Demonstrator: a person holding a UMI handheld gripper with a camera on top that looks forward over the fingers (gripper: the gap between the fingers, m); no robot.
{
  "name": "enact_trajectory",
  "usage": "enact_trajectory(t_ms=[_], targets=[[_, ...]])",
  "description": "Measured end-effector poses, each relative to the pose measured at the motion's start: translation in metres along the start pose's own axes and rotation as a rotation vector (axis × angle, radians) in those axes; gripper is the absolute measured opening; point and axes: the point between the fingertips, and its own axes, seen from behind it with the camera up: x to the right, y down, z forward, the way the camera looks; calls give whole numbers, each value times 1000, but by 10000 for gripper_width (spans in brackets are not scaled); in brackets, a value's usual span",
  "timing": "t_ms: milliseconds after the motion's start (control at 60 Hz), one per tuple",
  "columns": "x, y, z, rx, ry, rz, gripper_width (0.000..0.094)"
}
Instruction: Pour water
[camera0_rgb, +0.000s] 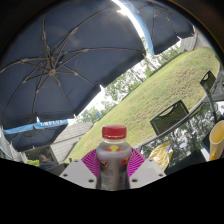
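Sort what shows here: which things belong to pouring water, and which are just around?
Belongs to the job:
- bottle with a red cap, between the fingers, whose pink pads sit against its sides
- gripper

Just around:
- dark umbrella overhead
- grass slope
- yellow thing off to one side, too unclear to name

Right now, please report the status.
Gripper shut on bottle, red cap on, upright. No cup visible. Umbrella overhead, lawn beyond.

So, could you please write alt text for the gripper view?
A bottle with a red cap stands between the gripper fingers' pink pads. Behind it, a dark umbrella, a lawn and a chair.
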Motion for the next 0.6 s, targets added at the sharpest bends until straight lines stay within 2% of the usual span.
enact_trajectory(t_ms=[67, 167, 250, 267, 350, 600], targets=[[24, -36, -18, 62, 12, 141, 313], [92, -81, -53, 177, 109, 396, 314], [141, -90, -68, 235, 181, 613, 336], [156, -97, -78, 237, 189, 652, 312], [180, -85, -77, 236, 223, 870, 312], [209, -60, -74, 180, 166, 1377, 314]])
